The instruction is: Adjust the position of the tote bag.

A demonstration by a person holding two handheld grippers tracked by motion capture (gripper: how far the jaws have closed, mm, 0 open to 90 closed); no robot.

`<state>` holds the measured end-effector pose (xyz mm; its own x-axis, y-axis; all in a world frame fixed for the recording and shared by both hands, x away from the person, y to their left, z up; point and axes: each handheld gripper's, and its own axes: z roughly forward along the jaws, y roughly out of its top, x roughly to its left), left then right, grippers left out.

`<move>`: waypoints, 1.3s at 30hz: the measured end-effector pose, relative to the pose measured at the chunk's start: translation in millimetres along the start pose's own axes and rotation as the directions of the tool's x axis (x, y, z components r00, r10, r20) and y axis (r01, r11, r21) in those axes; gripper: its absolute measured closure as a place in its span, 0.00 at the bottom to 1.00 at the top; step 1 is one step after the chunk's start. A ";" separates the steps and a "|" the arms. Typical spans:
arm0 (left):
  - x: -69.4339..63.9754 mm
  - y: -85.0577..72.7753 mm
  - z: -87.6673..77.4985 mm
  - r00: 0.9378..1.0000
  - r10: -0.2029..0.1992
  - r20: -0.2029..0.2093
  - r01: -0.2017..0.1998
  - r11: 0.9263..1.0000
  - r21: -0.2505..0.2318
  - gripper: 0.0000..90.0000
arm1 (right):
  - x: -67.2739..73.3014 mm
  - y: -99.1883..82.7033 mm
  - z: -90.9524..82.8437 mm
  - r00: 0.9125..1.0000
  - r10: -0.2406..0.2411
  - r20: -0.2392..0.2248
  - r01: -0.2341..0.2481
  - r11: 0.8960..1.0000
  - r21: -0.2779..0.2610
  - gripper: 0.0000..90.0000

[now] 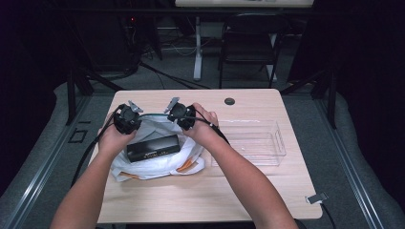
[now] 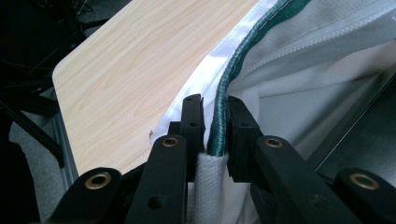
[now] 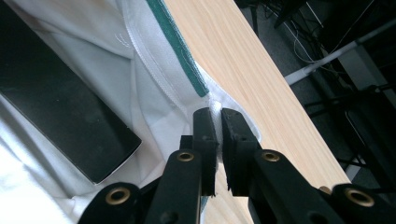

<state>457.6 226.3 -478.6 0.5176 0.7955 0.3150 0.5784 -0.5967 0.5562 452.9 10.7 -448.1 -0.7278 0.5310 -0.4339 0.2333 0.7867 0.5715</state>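
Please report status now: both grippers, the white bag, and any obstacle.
Left gripper shut on white bag rim; right gripper shut on rim too. Black box lies on the bag. Clear tray beside, apart.

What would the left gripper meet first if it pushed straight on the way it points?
Probably the bag's green-trimmed rim that the left gripper already pinches, with bare table beyond; depth is unclear.

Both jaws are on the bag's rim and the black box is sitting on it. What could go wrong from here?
1. The left gripper and right gripper pinch only the thin green-trimmed rim of the white bag; it may slip out if pulled hard.
2. The black box lies loose on the bag, so lifting the rim could tip or slide it off.
3. The clear tray sits close beside the right hand; a sideways move might knock it.
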 end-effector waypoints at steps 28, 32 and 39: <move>-5.9 -1.4 18.8 1.000 -0.002 0.027 0.001 0.999 0.045 0.89 | -0.6 -4.3 27.0 1.000 0.019 -0.009 -0.018 0.997 0.071 0.94; -7.3 -1.4 21.3 0.999 -0.001 0.034 -0.001 0.999 0.052 0.89 | -2.6 -6.1 31.4 0.999 0.030 -0.023 -0.028 0.996 0.086 0.94; -6.4 -2.6 20.5 0.999 0.006 0.050 -0.008 0.999 0.050 0.86 | -1.9 -7.2 37.3 0.999 0.038 -0.025 -0.035 0.994 0.107 0.94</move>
<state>465.7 220.5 -497.8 0.5521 0.7856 0.2792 0.6047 -0.6079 0.5146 476.6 15.7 -477.4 -0.7345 0.5527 -0.3938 0.3267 0.7966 0.5087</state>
